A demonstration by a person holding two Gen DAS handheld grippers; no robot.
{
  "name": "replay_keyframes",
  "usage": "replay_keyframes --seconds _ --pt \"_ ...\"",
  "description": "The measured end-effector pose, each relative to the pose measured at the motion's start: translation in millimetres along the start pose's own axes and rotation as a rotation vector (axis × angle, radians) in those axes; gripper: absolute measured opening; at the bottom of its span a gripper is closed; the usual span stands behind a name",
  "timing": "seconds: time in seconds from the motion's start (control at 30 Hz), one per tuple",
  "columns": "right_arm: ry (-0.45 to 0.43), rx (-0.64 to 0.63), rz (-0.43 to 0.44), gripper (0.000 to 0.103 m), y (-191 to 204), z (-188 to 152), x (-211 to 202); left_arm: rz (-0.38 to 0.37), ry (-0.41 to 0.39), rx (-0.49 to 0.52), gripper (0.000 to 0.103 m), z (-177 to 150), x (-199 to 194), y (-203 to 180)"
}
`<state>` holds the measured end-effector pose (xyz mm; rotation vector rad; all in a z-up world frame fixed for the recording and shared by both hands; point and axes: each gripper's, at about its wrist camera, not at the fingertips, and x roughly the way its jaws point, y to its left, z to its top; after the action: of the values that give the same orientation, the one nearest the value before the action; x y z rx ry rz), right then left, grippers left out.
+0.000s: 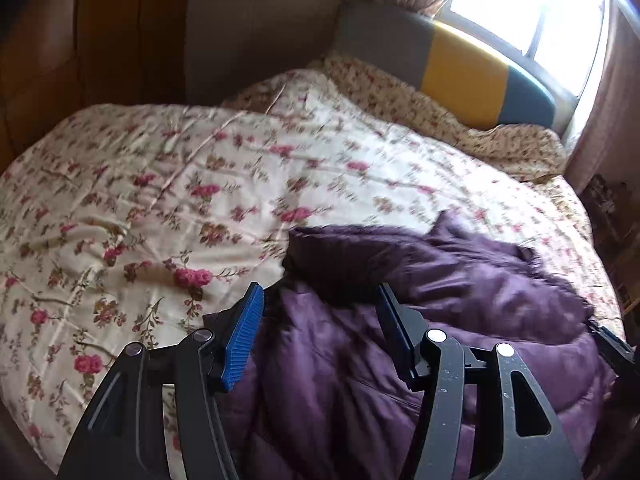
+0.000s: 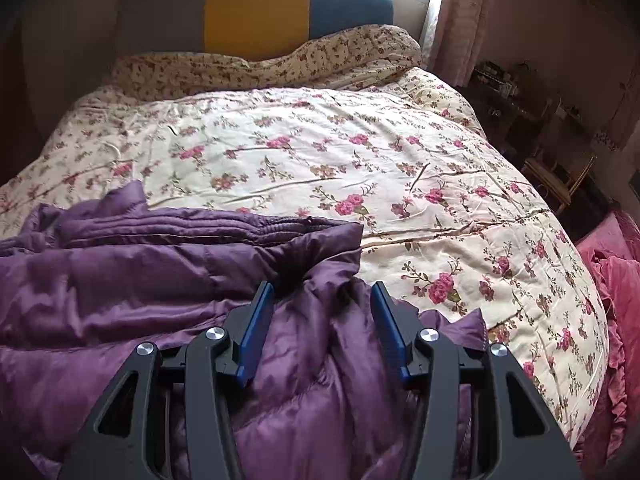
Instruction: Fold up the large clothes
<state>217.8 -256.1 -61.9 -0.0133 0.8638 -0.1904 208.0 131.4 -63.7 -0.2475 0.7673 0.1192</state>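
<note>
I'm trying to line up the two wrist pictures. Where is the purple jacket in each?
Left wrist: the purple jacket fills the lower right, under the open left gripper.
Right wrist: the jacket fills the lower left, under the open right gripper.
Shared landmark: the yellow headboard panel, upper right in the left view, top centre in the right.

Shiny purple puffer jacket (image 2: 168,264) lies crumpled on the floral quilt (image 2: 340,152)

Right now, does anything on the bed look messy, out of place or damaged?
Only the purple jacket: it lies bunched and creased on the near part of the floral quilt, not flat or squarely folded. No visible damage or spills.
</note>
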Motion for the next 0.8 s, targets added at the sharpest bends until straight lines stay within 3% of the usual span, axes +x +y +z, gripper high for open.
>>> replay_keyframes --seconds 0.2,0.43,0.8 --pt "-0.058 -0.008 0.091 0.052 26.6 -5.8 -42.2 -0.073 -0.046 0.038 0.058 -4.2 -25.8 -29.3" --pt "-0.073 -0.086 0.192 0.056 82.1 -26.2 -67.4 -0.108 -0.03 0.1 0.058 -22.4 -20.9 -59.1" --pt "-0.088 -0.229 0.102 0.056 124.2 -57.0 -37.7 -0.082 -0.005 0.153 0.058 -44.5 8.8 -64.4"
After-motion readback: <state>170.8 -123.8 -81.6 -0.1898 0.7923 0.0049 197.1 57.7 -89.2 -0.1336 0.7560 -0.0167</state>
